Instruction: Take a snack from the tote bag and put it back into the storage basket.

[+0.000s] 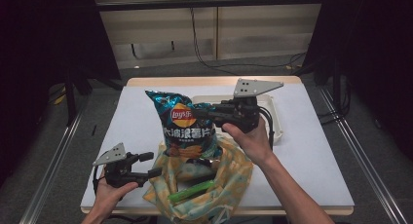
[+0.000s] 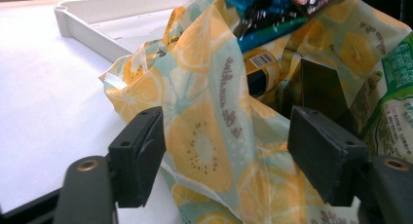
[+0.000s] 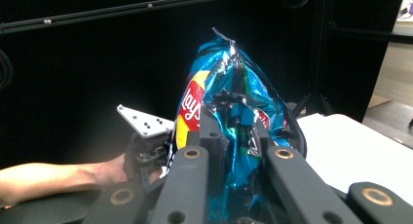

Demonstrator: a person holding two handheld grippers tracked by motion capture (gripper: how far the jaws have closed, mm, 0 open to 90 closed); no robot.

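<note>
Your right tongs [image 1: 202, 113] clamp the edge of the blue crisp bag [image 1: 185, 124], held upright above the open lemon-print cloth bag [image 1: 229, 173] near the bench's front edge. Your left tongs [image 1: 157, 165] stand part open around the cloth bag's rim, pads not pressing. A white tray [image 1: 278, 118] lies toward the rear right.

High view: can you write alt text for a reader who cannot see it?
The right gripper holds a blue chip bag upright above a yellow fruit-print cloth bag on a white table. The left gripper sits at the cloth bag's edge; a green packet lies inside.
</note>
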